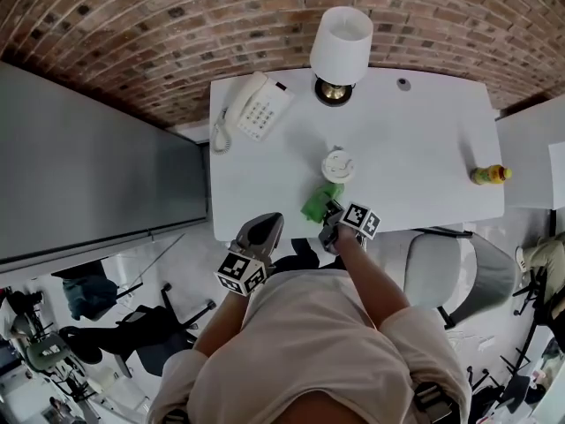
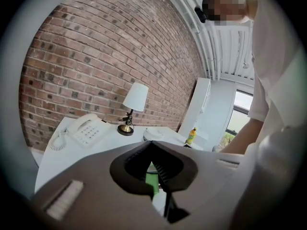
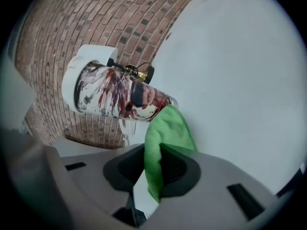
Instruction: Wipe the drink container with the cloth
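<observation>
Looks steeply down from the head, high over the desk. Rides the left tool low, facing the lamp; rides the right tool tilted, close on the drink container. Shares the lamp throughout.

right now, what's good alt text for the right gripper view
The right hand-held gripper pinches a green cloth whose free end appears to touch a white-lidded cup with red and dark splashes. It stands on a white table, a brick wall behind.
</observation>
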A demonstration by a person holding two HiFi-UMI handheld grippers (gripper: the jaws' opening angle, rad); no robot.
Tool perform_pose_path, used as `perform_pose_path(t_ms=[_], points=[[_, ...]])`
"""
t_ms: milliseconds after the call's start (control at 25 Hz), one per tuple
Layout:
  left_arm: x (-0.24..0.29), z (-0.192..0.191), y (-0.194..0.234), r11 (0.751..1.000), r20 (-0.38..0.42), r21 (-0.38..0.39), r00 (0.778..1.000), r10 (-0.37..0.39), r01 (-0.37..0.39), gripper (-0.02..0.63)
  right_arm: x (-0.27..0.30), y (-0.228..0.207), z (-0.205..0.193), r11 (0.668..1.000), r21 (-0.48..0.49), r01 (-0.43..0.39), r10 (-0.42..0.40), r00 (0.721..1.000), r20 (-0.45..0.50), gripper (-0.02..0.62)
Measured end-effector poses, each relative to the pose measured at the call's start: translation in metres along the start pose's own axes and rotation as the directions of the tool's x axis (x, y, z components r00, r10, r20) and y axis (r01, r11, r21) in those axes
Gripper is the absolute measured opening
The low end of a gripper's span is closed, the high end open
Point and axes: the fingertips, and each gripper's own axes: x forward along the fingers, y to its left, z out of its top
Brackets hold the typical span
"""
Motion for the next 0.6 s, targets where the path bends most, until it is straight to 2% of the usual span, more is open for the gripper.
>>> perform_pose_path(t_ms=[320, 600], points=[[0.002, -0.001, 0.02, 1.0, -0.016, -0.005, 1.0, 0.006, -0.006, 0.006, 0.022, 0.001, 0.009, 0.995, 0.093, -0.026, 0.022, 0.999, 0.037, 0.069], [0.006, 0.001, 0.025, 1.0, -0.014, -0.006, 1.0, 0.003, -0.003, 0.006, 0.028, 0.004, 0.011, 0.99, 0.132, -0.042, 0.036, 0.998, 0.048, 0.069]])
